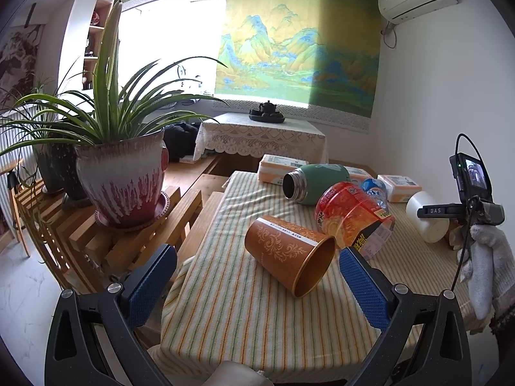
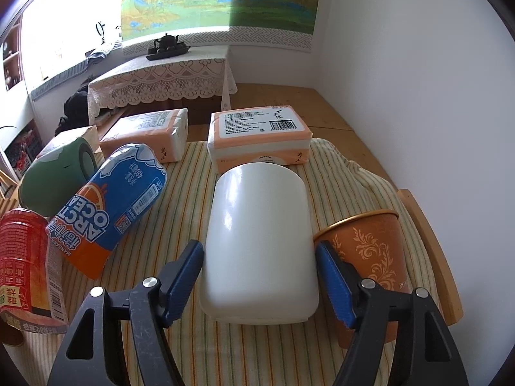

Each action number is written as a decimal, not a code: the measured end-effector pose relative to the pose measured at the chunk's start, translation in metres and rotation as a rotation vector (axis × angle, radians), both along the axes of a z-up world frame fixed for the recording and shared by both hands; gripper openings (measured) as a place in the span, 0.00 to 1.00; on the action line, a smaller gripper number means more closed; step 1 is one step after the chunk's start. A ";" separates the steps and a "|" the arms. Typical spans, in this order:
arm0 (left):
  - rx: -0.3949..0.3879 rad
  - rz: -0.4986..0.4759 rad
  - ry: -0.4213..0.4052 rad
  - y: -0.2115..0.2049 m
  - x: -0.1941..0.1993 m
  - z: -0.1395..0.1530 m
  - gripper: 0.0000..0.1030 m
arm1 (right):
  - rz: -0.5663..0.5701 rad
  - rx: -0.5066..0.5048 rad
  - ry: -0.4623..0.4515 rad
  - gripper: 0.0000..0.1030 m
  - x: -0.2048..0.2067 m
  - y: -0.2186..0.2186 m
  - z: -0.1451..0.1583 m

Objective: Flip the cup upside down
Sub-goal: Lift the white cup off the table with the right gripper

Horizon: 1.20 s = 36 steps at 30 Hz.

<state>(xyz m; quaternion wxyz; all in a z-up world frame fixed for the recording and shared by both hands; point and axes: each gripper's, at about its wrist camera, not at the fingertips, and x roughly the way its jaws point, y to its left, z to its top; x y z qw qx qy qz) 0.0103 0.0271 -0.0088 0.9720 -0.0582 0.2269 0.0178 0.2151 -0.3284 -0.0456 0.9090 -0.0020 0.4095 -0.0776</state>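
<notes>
Plainly, the right gripper (image 2: 259, 281) has its blue pads spread to either side of a white cup (image 2: 259, 251) that lies on its side on the striped cloth (image 2: 180, 193), its wider open end toward the camera; whether the pads press the cup walls or only flank them I cannot tell from this view, though the right pad sits very close against the cup's side. At about three o'clock from the white cup, just beside it, an orange patterned cup (image 2: 370, 257) shows with its gold rim at the top. The left gripper (image 1: 257, 280) is released, its jaws wide apart and holding nothing, hovering before an orange patterned cup (image 1: 289, 254) that lies on its side with the mouth turned toward five o'clock, between the two pads but not touched by them. Outward at one o'clock from that cup lie a red snack tub (image 1: 351, 215), a blue bottle (image 1: 375, 189) and a green flask (image 1: 315, 183) on its side; at three o'clock the white cup (image 1: 425, 218) shows beside a gloved hand (image 1: 486, 263) holding the other tool. Tissue packs (image 2: 257, 135) lie at twelve o'clock, and a potted plant (image 1: 122, 173) stands at ten o'clock. As I judge it, no cup is flipped yet: neither stands mouth down, so gripping, lifting, turning and setting down remain.
</notes>
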 end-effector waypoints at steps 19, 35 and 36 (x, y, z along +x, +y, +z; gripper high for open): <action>0.010 -0.027 -0.003 -0.012 -0.007 0.005 0.99 | 0.395 0.126 -0.067 0.66 -0.105 0.041 0.017; 0.117 -0.176 0.034 -0.073 0.002 0.007 0.99 | 0.487 0.123 -0.079 0.73 -0.135 0.049 0.006; 0.120 -0.183 0.035 -0.076 0.002 0.007 0.99 | 0.486 0.126 -0.088 0.73 -0.138 0.048 0.007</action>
